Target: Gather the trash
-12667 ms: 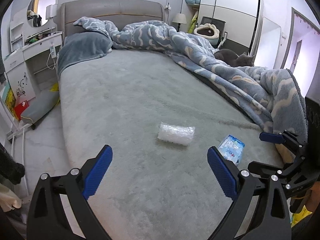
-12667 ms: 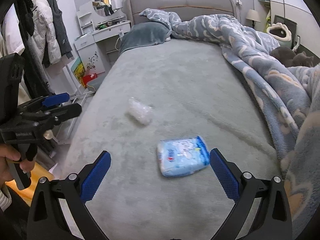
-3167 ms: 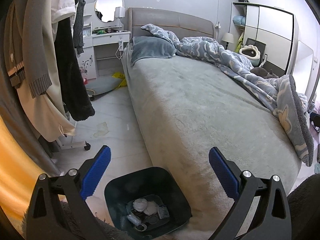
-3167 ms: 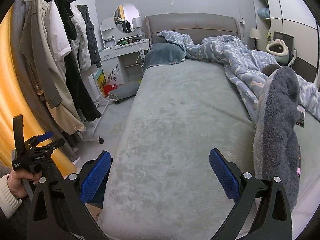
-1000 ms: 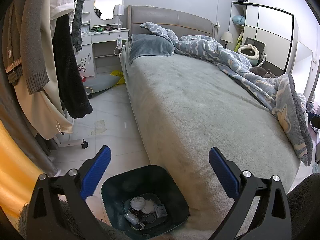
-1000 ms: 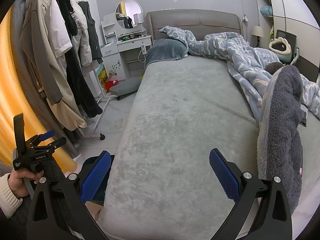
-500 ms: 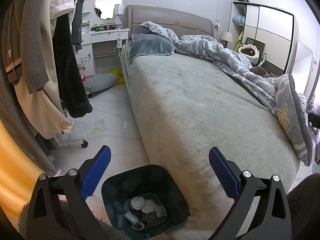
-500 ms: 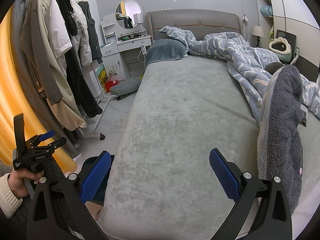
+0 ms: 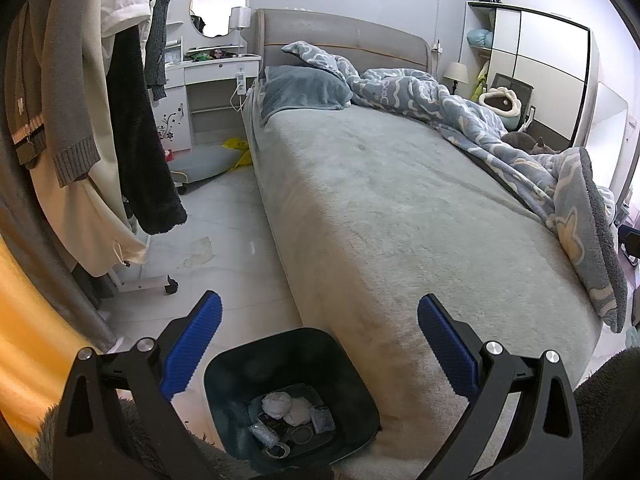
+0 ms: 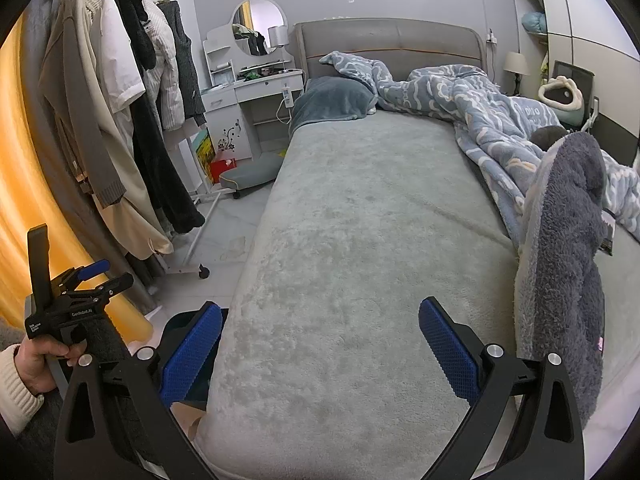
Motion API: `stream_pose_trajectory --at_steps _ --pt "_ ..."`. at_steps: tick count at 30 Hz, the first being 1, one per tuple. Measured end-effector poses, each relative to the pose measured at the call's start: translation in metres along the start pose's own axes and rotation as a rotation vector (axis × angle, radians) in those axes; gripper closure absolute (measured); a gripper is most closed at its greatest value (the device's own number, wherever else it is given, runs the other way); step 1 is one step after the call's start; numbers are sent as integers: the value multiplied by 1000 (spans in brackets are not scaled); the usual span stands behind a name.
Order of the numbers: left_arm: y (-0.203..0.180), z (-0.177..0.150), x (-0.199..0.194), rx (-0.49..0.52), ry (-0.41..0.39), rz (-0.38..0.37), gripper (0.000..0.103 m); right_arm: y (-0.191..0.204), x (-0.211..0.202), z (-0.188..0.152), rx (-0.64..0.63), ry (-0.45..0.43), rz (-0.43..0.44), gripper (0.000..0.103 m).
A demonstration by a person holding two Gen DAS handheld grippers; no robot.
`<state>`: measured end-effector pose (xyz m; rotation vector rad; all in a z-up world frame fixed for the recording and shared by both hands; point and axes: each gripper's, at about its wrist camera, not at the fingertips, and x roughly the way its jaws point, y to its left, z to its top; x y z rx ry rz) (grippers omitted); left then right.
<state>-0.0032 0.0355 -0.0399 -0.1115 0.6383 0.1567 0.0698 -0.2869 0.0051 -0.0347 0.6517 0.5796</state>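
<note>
Trash bin: dark teal, squarish with rounded corners, standing on the pale floor tiles against the foot corner of the bed.
Trash: lies at the bin's bottom; two crumpled white wads, a small blue-white packet, a clear plastic piece, round rings.
Left gripper: jaws spread wide, holding nothing, hovering above the bin.
Right gripper: jaws spread wide, empty, over the grey bed cover.
Hand: grips the left gripper's handle, cream cuff at the wrist.
</note>
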Motion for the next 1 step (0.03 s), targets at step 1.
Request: stream_pose_trajectory --at_steps 1 --pt "0 -1 0 0 0 -1 3 0 0 0 0 0 0 3"
